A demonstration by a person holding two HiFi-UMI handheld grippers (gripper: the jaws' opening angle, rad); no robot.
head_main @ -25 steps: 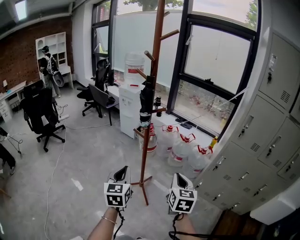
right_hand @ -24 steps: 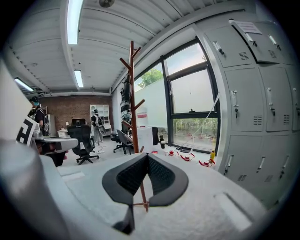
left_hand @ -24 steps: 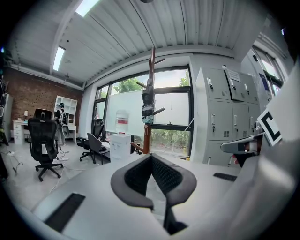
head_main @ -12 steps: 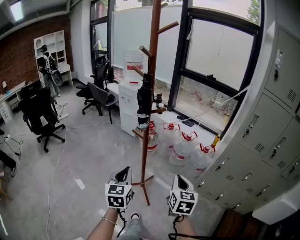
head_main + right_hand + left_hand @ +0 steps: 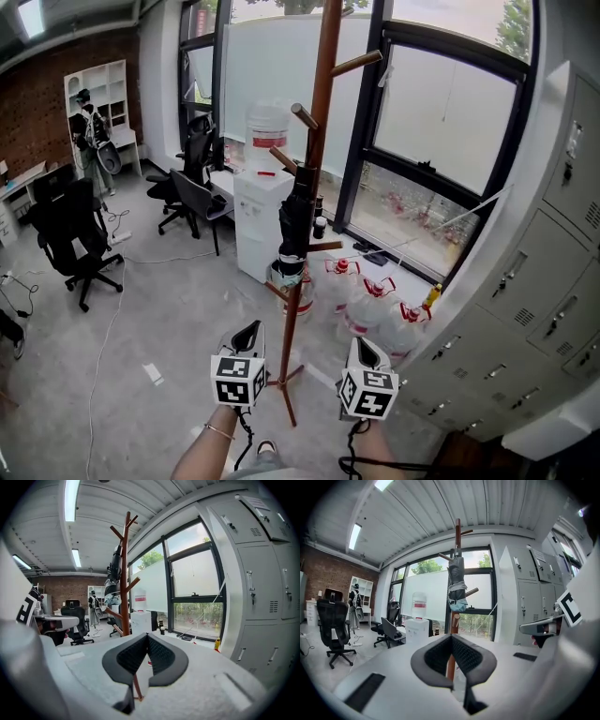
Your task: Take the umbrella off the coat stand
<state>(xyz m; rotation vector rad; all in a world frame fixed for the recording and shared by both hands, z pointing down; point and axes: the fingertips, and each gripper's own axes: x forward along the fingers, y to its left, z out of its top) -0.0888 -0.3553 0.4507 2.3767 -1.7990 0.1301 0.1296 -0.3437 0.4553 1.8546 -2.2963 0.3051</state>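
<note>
A brown wooden coat stand rises in the middle of the head view. A folded black umbrella with a pale band near its lower end hangs against its pole. My left gripper is low and just left of the stand's foot, my right gripper just right of it. Both are shut with nothing in them and well short of the umbrella. The left gripper view has the umbrella straight above the shut left gripper. The right gripper view has the umbrella up and left of the shut right gripper.
A white water dispenser stands behind the stand, and several water jugs lie on the floor by the window. Grey lockers line the right wall. Black office chairs stand at the left.
Both grippers have moved forward toward the coat stand, which now looks nearer and larger. Their jaws have stayed shut.
</note>
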